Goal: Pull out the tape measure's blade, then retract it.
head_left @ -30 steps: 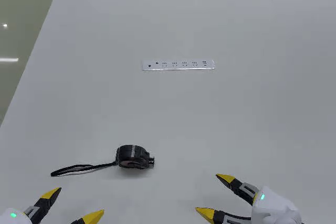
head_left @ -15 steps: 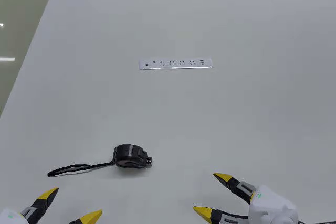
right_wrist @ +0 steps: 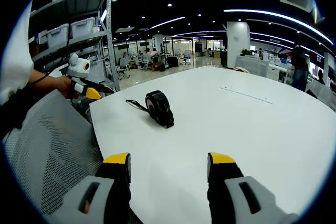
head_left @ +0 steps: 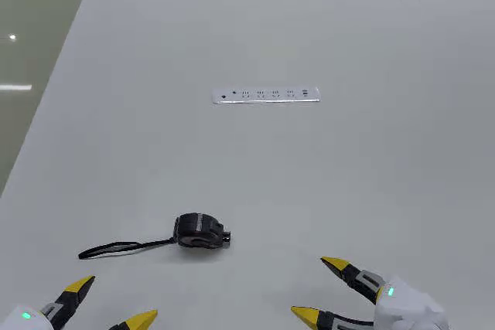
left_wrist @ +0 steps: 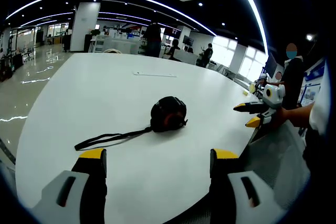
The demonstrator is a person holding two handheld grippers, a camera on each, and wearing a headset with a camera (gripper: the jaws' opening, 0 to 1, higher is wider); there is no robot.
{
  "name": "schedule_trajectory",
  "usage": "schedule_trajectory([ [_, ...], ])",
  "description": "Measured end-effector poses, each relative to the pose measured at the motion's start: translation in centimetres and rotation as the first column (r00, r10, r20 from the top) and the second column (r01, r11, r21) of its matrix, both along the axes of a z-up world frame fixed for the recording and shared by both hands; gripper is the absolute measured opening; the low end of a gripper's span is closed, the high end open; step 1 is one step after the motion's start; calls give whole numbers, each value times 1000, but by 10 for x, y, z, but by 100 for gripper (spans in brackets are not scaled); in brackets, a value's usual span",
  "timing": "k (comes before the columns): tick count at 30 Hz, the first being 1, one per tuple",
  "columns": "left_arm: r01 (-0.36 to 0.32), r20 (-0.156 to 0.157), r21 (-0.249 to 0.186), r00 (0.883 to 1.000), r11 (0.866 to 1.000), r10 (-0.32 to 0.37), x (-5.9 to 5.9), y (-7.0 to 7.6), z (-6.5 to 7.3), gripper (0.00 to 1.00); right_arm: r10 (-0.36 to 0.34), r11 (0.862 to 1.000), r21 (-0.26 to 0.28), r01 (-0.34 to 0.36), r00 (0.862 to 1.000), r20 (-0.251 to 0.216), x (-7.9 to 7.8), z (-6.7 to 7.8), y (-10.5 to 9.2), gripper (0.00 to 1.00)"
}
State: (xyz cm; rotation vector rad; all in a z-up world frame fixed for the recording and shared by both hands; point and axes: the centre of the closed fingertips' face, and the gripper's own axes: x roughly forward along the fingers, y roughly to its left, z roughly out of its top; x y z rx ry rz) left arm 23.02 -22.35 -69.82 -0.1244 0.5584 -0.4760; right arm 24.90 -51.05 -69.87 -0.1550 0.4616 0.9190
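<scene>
Since a second ago the whole head view has slid a little sideways, so the camera has moved and not the things: the tape measure keeps the same spot on the white table relative to the power strip, which lies flat well beyond it toward the middle of the surface. Both grippers hang where they were over the near edge, the left gripper by the near left corner and the right gripper further along that edge, each with its yellow-tipped jaws spread wide and holding nothing. The tape measure rests apart from both, near the near edge and left of its middle, closer to the left gripper. Its case is black and rounded with a grey band, and in the left gripper view an orange-red patch shows on its side. A thin black wrist strap trails from it toward the left edge, lying in a loose loop. The blade looks fully wound in, with a small dark nub at the case's right end, though it is too small to be sure.
</scene>
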Motion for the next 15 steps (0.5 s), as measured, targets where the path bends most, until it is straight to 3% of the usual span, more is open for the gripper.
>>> schedule_trajectory([
  [15, 22, -7, 9, 1000, 1000, -22, 1, -2, -1, 79, 22, 1000, 7, -22, 1000, -9, 1, -2, 5, 59],
])
